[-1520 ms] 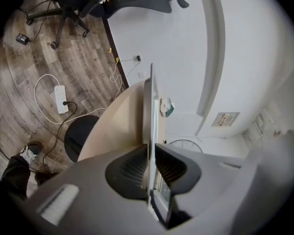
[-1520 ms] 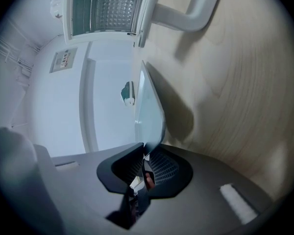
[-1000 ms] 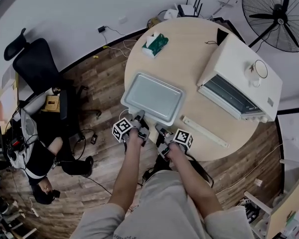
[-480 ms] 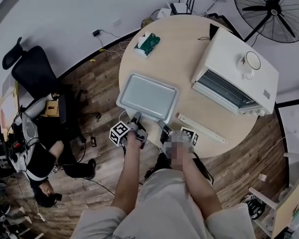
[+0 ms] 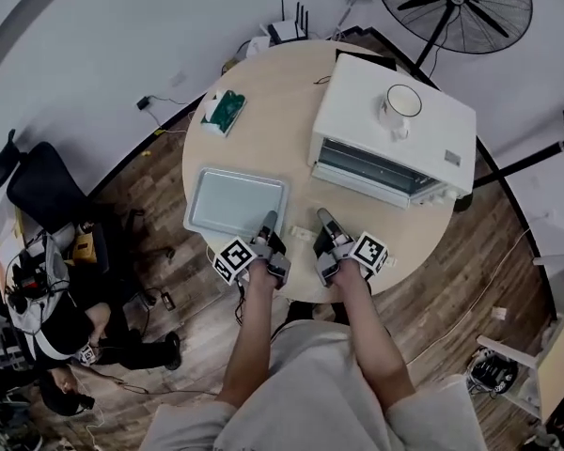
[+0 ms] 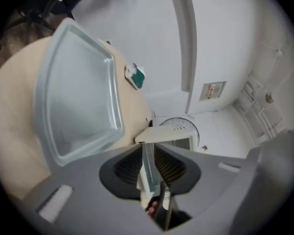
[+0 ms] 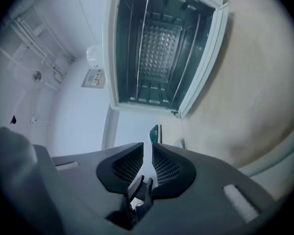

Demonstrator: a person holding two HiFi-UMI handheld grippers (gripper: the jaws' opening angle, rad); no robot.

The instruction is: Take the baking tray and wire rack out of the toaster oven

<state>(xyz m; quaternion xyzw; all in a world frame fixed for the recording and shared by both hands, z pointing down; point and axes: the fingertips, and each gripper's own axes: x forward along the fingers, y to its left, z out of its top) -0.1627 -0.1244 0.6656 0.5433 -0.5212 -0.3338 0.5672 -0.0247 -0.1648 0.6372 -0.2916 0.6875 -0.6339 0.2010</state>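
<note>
While the baking tray [image 5: 235,200] lies flat on the round table [image 5: 282,92], left of the open toaster oven [image 5: 357,101], the left gripper [image 5: 270,217] hovers by its near right corner. Its jaws have just been opening and stand slightly apart with nothing between them. Just right of it, the right gripper [image 5: 323,214] faces the oven's mouth, its jaws a narrow slit apart and empty.

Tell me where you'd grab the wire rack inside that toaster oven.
Its front bar, near the middle, I'd say. The wire rack seems to lie flat inside the open toaster oven, so come straight in through the door side, with the fingers above and below the bar.
</note>
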